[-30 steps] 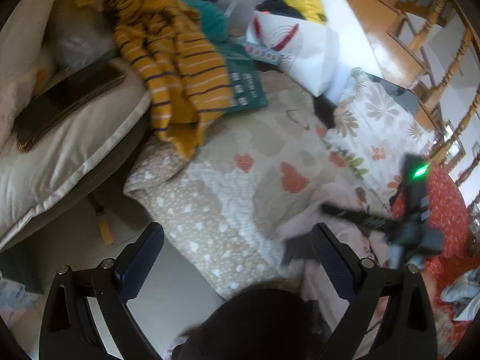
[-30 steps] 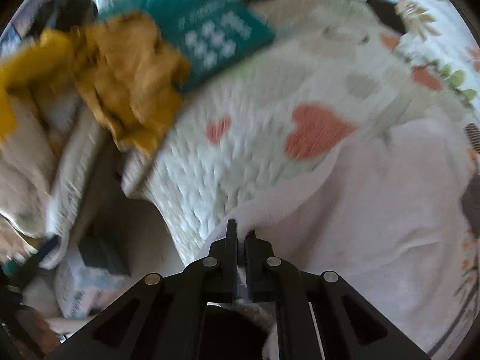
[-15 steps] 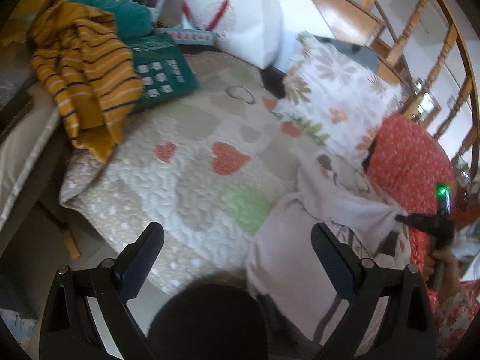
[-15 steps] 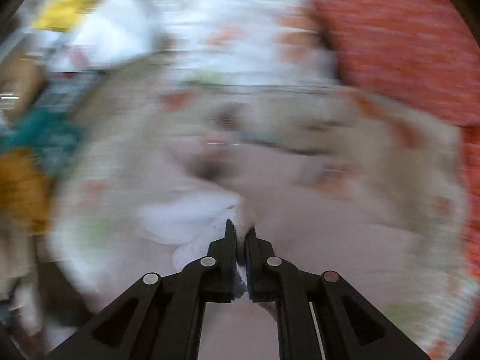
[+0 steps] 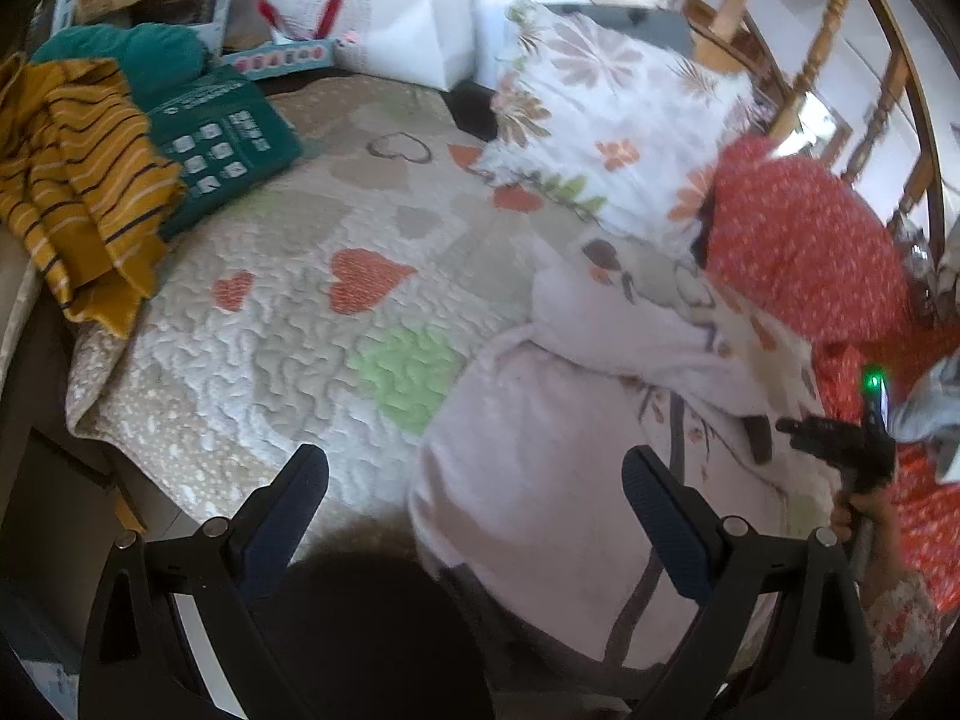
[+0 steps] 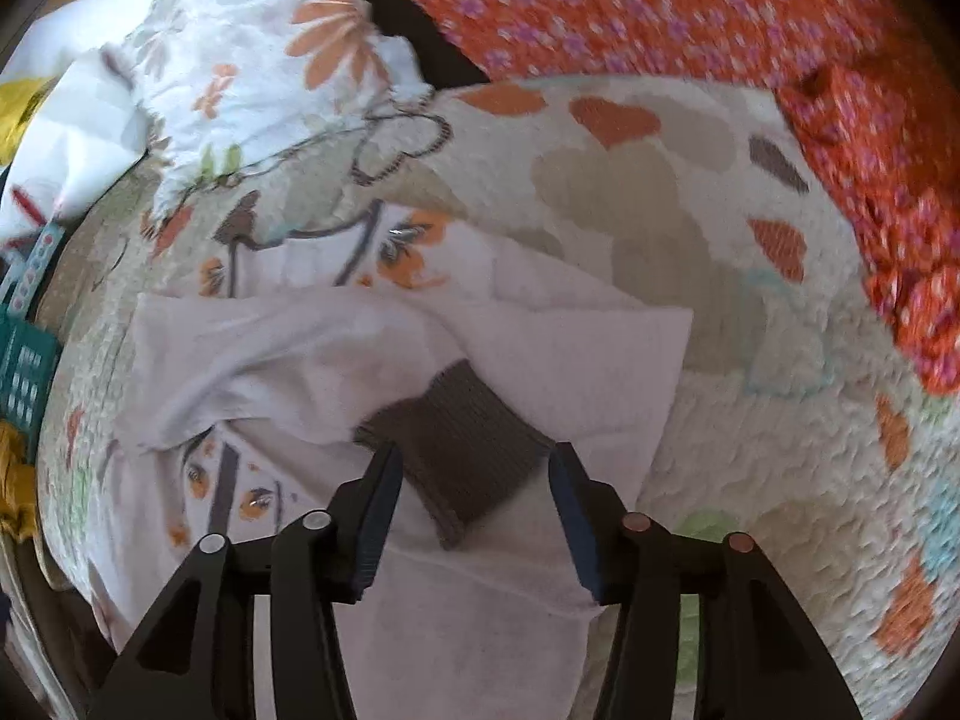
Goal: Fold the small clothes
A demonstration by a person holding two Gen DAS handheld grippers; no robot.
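pale pink garment lies on the heart-print quilt, its sleeve folded across the body with the brown ribbed cuff at about 6 o'clock in the right wrist view. right gripper has just been opening; its jaws stand apart either side of the cuff, pads off the cloth. left gripper hangs spread and empty at the garment's near edge. it looks light, limp and prone to bunching; the firmer cuff or a hem corner seems the best hold.
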